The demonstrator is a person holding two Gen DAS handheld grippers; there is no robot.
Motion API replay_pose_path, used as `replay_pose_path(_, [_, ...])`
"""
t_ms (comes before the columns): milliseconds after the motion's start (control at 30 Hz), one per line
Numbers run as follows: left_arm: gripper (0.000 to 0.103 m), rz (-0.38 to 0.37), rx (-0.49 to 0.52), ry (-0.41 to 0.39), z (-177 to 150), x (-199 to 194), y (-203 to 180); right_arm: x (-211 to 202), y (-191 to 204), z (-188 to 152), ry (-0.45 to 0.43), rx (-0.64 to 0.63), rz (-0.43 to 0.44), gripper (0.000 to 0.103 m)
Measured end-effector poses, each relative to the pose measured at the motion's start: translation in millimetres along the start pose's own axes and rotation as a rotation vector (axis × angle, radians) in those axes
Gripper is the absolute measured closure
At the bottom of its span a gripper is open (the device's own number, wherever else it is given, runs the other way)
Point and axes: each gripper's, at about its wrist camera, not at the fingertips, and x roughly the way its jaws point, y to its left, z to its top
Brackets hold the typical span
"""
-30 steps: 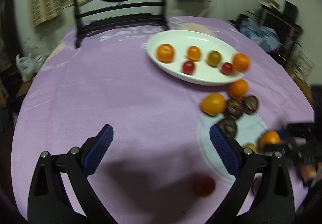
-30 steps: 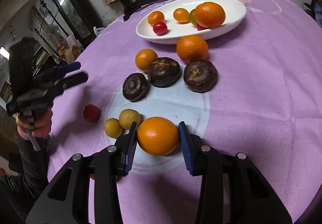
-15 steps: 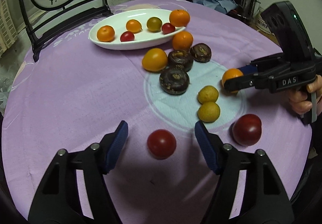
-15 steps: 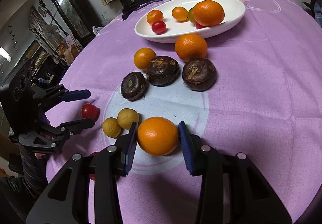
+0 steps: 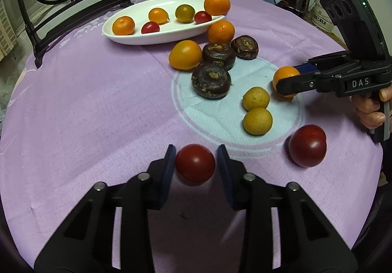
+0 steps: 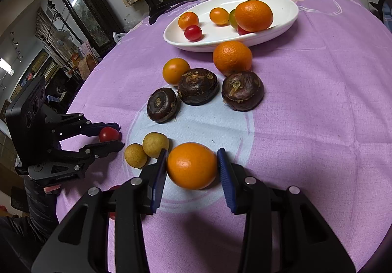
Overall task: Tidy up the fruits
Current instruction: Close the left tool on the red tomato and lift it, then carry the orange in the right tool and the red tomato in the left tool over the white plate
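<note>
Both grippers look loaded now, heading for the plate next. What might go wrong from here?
The white plate already has a large orange perched at its rim; adding fruit nearby may knock it off.

The left gripper pinches a soft red tomato; squeezing harder might bruise it.

The right gripper carries its orange over three dark fruits, which it may nudge.

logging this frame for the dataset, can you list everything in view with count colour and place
white oval dish: 1, far side of table
fruits in dish: 6, three orange, two red, one greenish
oranges on cloth: 2, by the dish's near rim
dark brown fruits: 3, mid table
yellow fruits: 2, touching, on the pale circle
large red fruit: 1, near right edge
purple tablecloth: 1
black chair: 1, behind table
left gripper: closed on small red fruit
right gripper: closed on orange
</note>
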Motion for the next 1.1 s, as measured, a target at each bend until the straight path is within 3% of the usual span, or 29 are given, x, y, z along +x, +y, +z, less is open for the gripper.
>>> replay_pose_path(233, [0.073,-0.003,-0.044,-0.008,2.0,-2.2,8.2,-4.2,-0.4,2.0,-0.028,-0.001,-0.011,0.062])
replay_pose_path(433, [0.073,0.009,-0.144,-0.094,15.0,-15.3,25.8,-21.8,3.5,31.7,-0.235,-0.013,-0.059,0.062])
replay_pose_path(600, [0.073,0.08,-0.282,-0.187,59.9,-16.9,43.7,-9.3,-0.1,85.5,-0.361,0.008,-0.111,0.062])
replay_pose_path(767, [0.073,0.131,-0.394,-0.229,112.7,5.0,61.2,15.3,0.2,121.0,-0.385,-0.006,-0.138,0.062])
replay_pose_path(900, [0.073,0.152,-0.421,-0.243,143.2,25.1,69.8,30.1,-4.3,137.7,-0.367,-0.014,-0.128,0.063])
replay_pose_path(1000, [0.073,0.136,-0.456,-0.223,153.0,43.8,79.5,27.2,-9.2,141.6,-0.358,0.004,-0.098,0.063])
replay_pose_path(1100, [0.073,0.109,-0.48,-0.207,153.6,50.7,87.8,20.5,-3.8,130.5,-0.272,-0.021,-0.042,0.063])
